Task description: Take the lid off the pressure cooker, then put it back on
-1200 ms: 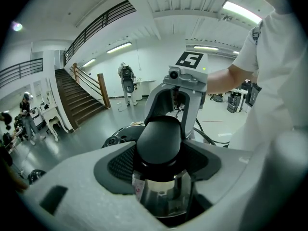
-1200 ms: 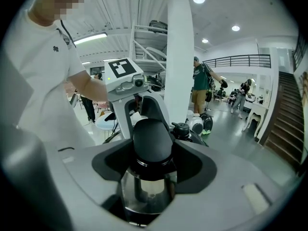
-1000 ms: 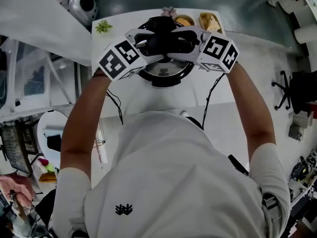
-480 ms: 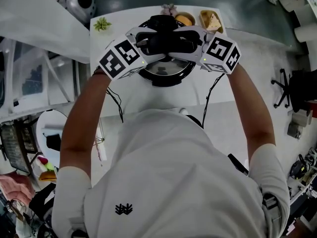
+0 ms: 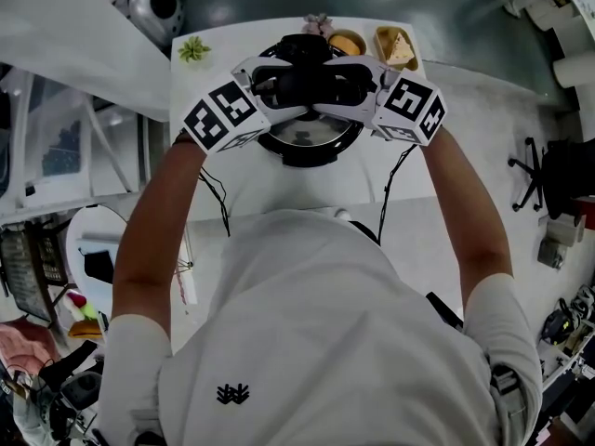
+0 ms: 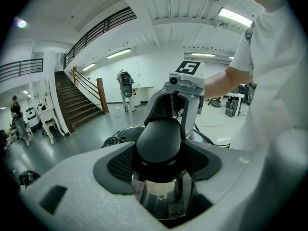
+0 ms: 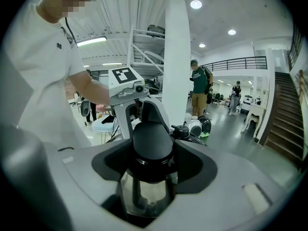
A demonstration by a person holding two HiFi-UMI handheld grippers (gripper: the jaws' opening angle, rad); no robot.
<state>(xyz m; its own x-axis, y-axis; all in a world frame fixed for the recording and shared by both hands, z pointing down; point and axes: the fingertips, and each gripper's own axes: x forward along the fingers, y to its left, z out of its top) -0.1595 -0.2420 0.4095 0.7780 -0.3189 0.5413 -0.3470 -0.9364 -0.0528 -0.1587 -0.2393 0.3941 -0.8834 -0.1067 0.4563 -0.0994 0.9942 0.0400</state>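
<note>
At the top centre of the head view, on a white table (image 5: 279, 186), we hold the pressure cooker (image 5: 312, 152) by the black handle (image 5: 307, 80) of its lid (image 5: 307, 130), one gripper on each side. Our left gripper (image 6: 159, 165) is clamped tight round one end of the handle, and our right gripper (image 7: 151, 170) bites the other, with shiny metal showing beneath. Whether the lid sits on the pot or clear of it, we cannot tell. Two food dishes (image 5: 395, 45) and a small plant (image 5: 193, 49) lie along the table's far edge.
</note>
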